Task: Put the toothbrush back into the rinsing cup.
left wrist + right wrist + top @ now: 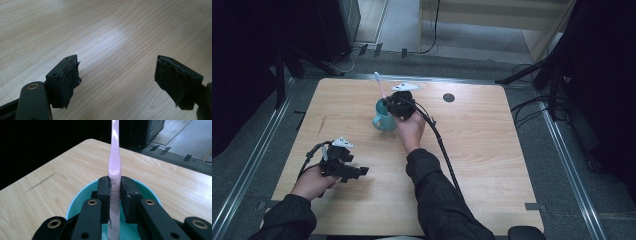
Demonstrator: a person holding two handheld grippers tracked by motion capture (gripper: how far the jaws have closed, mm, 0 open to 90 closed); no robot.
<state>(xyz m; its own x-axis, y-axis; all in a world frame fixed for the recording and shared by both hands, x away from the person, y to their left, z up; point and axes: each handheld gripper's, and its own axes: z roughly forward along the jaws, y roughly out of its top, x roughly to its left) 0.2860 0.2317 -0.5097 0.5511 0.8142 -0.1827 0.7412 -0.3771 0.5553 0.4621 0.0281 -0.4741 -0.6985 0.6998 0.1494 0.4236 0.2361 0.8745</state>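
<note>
Pink toothbrush [114,162] clamped upright in right tongs [115,185], lower end inside teal mug [384,119] mid-bench, likely so it can stand in mug. Left tongs [117,75] gape, idle above bare wooden bench [120,32], clear of the work.

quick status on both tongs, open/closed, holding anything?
Left tongs: open, nothing between them, above bare table.
Right tongs: shut on the pink toothbrush, over the teal mug.
</note>
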